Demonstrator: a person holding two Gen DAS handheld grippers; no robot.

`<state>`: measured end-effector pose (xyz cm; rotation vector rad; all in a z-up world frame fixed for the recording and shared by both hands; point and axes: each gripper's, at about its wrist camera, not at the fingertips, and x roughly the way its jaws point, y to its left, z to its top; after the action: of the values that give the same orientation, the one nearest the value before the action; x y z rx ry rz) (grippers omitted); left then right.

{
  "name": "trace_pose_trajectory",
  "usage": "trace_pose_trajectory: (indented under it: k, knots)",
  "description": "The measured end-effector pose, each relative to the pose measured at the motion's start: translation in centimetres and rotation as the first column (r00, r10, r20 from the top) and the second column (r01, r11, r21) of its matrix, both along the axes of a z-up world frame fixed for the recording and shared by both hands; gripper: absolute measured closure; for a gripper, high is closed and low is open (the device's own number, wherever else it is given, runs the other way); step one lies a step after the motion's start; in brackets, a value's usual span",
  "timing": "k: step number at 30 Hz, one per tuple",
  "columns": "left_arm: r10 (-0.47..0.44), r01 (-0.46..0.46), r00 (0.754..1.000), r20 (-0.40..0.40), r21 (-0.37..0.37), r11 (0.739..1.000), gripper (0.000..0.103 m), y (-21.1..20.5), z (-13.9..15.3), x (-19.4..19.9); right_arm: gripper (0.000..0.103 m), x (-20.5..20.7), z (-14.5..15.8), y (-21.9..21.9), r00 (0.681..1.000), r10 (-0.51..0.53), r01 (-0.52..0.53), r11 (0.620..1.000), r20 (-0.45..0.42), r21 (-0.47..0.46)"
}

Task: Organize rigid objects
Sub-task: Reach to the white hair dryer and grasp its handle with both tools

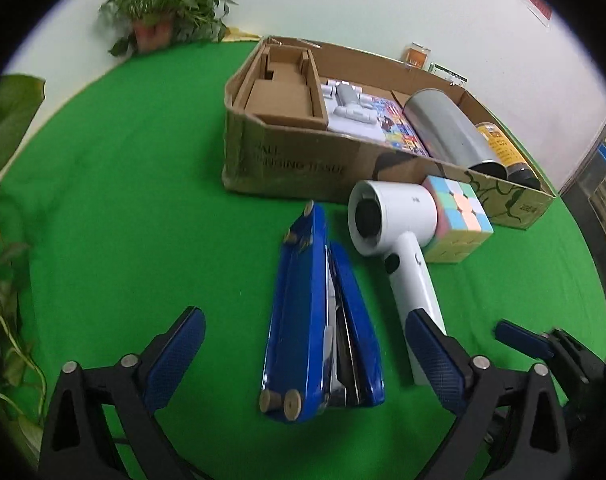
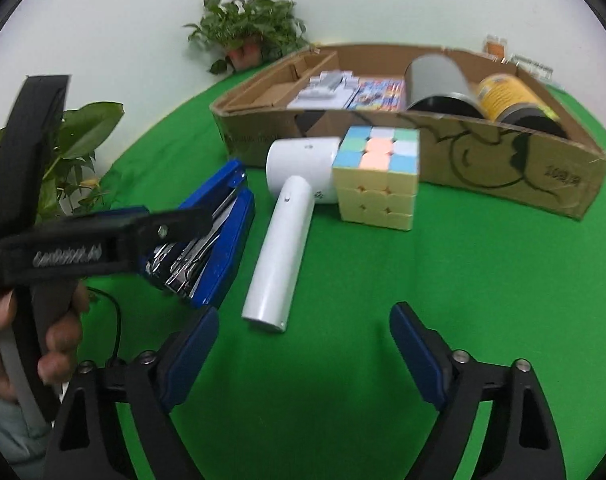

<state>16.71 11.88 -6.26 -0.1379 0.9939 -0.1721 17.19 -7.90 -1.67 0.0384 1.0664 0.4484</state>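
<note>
A green-covered table (image 1: 143, 200) stands against a white wall (image 1: 343, 0), potted plant (image 1: 163, 4) behind; left tongs (image 1: 303, 356) and right tongs (image 2: 303, 352) gape empty.

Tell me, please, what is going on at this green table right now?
A person holds a two-finger gripper in each hand, tidying objects into a cardboard box. Both grippers are open and hold nothing. The left gripper straddles a blue stapler without its pads pressing on it; the right gripper hangs over bare cloth near the handle of a white hair dryer. A pastel puzzle cube sits against the dryer's head. The box already holds two cans and some packets.
</note>
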Motion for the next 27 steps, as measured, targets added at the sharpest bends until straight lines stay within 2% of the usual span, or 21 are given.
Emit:
trace_pose_trajectory:
  k: [4,5,6,8,9,13,19,21,22,24,27]
  knots:
    - [0.014,-0.012,0.999,0.029,-0.043,0.999,0.004,0.8,1.1,-1.4,0.040,1.2,-1.2,1.6,0.998,0.027,-0.027,1.000,-0.059,0.003]
    - [0.018,-0.016,0.999,0.032,-0.050,0.999,0.004,1.0,1.3,-1.6,0.040,1.5,-1.7,1.9,0.996,0.040,-0.038,0.999,-0.080,0.022]
    - [0.022,-0.020,0.999,0.034,-0.057,0.998,0.004,1.2,1.5,-1.7,0.044,1.6,-1.8,2.4,0.997,0.039,-0.038,0.999,-0.062,0.022]
    - [0.031,-0.028,0.999,0.034,-0.079,0.996,0.004,1.6,1.9,-2.4,0.060,1.6,-2.2,3.2,0.997,0.056,-0.056,0.998,-0.045,0.003]
    - [0.032,-0.029,0.999,0.032,-0.092,0.995,0.004,1.7,2.0,-2.4,0.073,1.5,-2.4,3.4,0.997,0.065,-0.066,0.998,-0.047,-0.009]
    - [0.008,-0.008,1.000,0.002,-0.186,0.982,0.004,2.0,1.8,-3.5,0.079,-0.2,-2.1,3.0,0.997,0.070,-0.072,0.996,-0.036,-0.047]
    - [-0.169,0.151,0.985,-0.036,-0.292,0.944,0.004,-1.0,0.6,-7.1,0.080,-6.9,-1.0,0.1,0.991,0.102,-0.107,0.992,-0.082,-0.069]
    - [-0.198,0.165,0.979,-0.058,-0.355,0.920,0.004,-1.5,0.2,-7.8,0.079,-9.0,-0.7,-0.7,0.987,0.109,-0.116,0.992,-0.117,-0.050]
    - [-0.225,0.176,0.971,-0.078,-0.400,0.899,0.004,-1.9,-0.3,-8.0,0.077,-9.8,-0.5,-1.2,0.984,0.116,-0.120,0.993,-0.133,-0.020]
    - [-0.256,0.187,0.961,-0.101,-0.446,0.876,0.004,-2.7,-1.0,-8.2,0.076,-11.0,0.3,-1.5,0.980,0.149,-0.146,0.989,-0.133,0.030]
    - [-0.276,0.167,0.950,-0.146,-0.509,0.844,0.008,-3.6,-2.5,-7.8,0.061,-11.5,1.0,-1.6,0.982,0.167,-0.164,0.986,-0.089,0.037]
